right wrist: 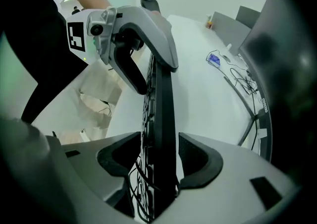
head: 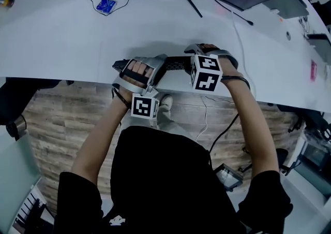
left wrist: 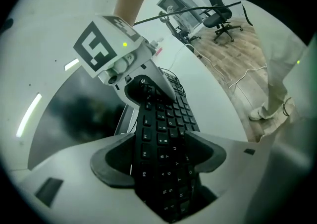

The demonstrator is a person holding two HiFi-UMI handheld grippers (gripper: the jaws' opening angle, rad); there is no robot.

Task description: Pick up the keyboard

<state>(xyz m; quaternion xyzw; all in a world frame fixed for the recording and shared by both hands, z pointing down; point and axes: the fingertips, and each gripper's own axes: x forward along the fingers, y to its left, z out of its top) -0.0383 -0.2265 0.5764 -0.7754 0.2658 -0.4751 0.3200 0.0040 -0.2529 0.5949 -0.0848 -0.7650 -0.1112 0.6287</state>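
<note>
Keyboard point(left wrist: 163, 139) edgewise between both jaws, seemingly.

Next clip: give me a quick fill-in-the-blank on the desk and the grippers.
1. The left gripper is shut on a ___ keyboard.
2. The thing between the jaws of the right gripper is the ___.
3. The small object far back on the table is ___.
Missing: black; keyboard; blue.

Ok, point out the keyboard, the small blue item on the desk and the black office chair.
keyboard point(left wrist: 163, 134), left gripper view, on its keys.
small blue item point(head: 106, 5), head view, on its middle.
office chair point(left wrist: 217, 17), left gripper view, on its seat.
</note>
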